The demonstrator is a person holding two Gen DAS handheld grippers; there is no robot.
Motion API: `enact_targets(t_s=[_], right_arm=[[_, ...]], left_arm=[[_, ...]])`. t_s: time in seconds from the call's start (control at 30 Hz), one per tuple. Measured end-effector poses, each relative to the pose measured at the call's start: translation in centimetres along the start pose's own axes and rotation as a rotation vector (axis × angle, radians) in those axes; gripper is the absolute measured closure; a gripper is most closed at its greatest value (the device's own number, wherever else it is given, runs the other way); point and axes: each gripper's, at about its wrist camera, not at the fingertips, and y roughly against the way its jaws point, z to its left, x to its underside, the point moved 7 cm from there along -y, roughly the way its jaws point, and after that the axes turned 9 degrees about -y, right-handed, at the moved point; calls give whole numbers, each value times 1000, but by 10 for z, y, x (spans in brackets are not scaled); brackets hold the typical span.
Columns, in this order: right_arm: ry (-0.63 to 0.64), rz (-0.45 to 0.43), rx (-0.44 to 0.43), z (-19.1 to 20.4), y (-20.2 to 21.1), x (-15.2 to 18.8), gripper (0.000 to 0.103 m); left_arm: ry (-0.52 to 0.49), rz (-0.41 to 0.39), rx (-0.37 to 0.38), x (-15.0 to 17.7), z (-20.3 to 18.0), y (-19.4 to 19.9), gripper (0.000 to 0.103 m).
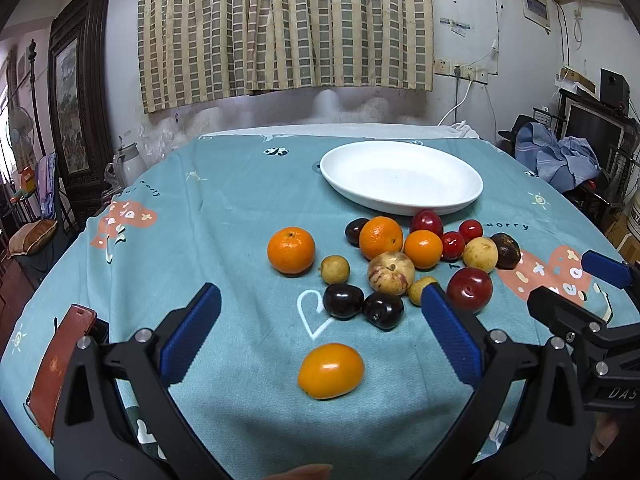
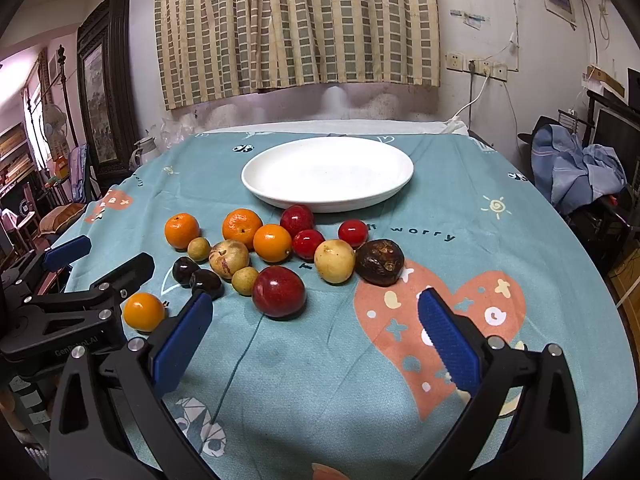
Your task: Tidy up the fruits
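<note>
Fruit (image 2: 279, 291) is all still spread on the blue cloth (image 2: 320, 380), just in front of the white plate (image 2: 256, 184). Nothing has been put on the plate. Left gripper (image 1: 320, 340) and right gripper (image 2: 316, 336) are held wide open, with nothing gripped.

Your two wrist cameras look forward and downward along open blue-padded fingers, low over the teal tablecloth (image 1: 240, 200), facing the curtained wall. The left view sits close behind the fruit cluster; the right stands just beside it, rightward. Both share the white plate (image 1: 402, 176) and scattered fruit.
</note>
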Motion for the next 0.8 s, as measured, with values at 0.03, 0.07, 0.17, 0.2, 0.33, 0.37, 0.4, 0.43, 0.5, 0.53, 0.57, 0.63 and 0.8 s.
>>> enact_targets(t_s=[0.03,0.07,0.17,0.2,0.33,0.37,0.4,0.43,0.5,0.53,0.57,0.63,0.8], right_arm=[[0,0,0,0,0,0,1],[-1,-1,0,0,0,0,1],[0,0,0,0,0,0,1],[0,0,0,0,0,0,1],[1,0,0,1,0,0,1],[1,0,0,1,0,0,1],[1,0,1,1,0,0,1],[1,0,0,1,1,0,1],[0,-1,0,1,0,0,1],[1,-1,0,1,0,0,1],[1,-1,0,1,0,0,1],[1,-1,0,2,0,0,1],[2,0,0,2,1,-1,1]], left_arm=[[0,0,1,0,0,0,2],[0,0,1,0,0,0,2],[1,1,1,0,0,0,2],[1,1,1,0,0,0,2],[2,2,1,0,0,0,2],[2,2,2,0,0,0,2],[2,3,2,0,0,0,2],[2,3,2,0,0,0,2],[3,3,2,0,0,0,2],[3,3,2,0,0,0,2],[3,4,2,0,0,-1,2],[4,5,3,2,1,-3,2],[3,5,3,3,1,-3,2]])
